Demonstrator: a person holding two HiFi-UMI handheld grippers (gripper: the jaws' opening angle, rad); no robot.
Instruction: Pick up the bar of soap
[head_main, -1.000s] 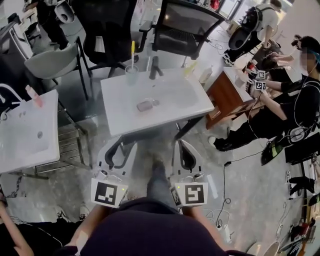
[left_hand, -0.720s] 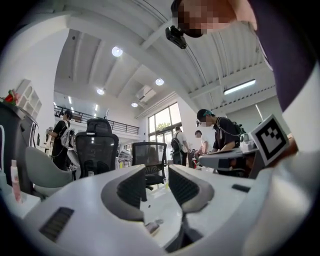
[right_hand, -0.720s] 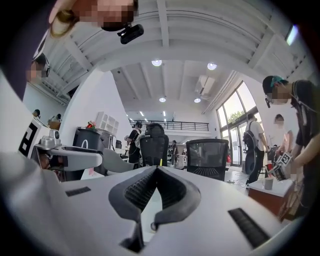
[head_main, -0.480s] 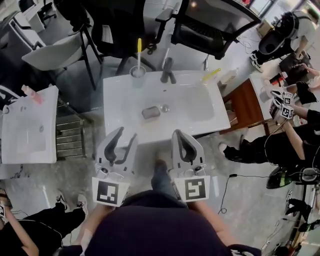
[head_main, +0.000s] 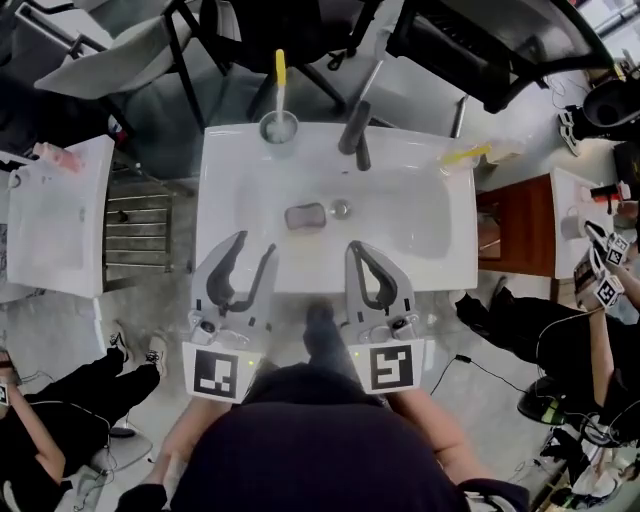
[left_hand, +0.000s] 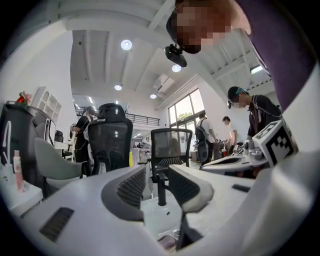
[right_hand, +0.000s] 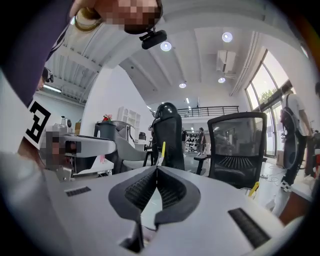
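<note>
A greyish-pink bar of soap (head_main: 305, 216) lies in the white sink basin (head_main: 420, 215), just left of the drain (head_main: 341, 209). My left gripper (head_main: 255, 243) hovers over the sink's front rim, below and left of the soap, open with nothing between its fingers. My right gripper (head_main: 356, 247) is over the front rim below and right of the soap, shut and empty. In the left gripper view the left gripper (left_hand: 156, 182) frames the black faucet (left_hand: 161, 187). In the right gripper view the tips of the right gripper (right_hand: 157, 170) meet.
A black faucet (head_main: 355, 130) and a cup with a yellow toothbrush (head_main: 279, 125) stand at the sink's back edge; a yellow item (head_main: 465, 155) lies at the back right. A second white sink (head_main: 55, 215) is left, a brown cabinet (head_main: 520, 225) right, office chairs behind, people around.
The view has moved forward until the sink lies straight below. Both grippers have come up from over the floor to the sink's front rim. Their jaws have not changed.
</note>
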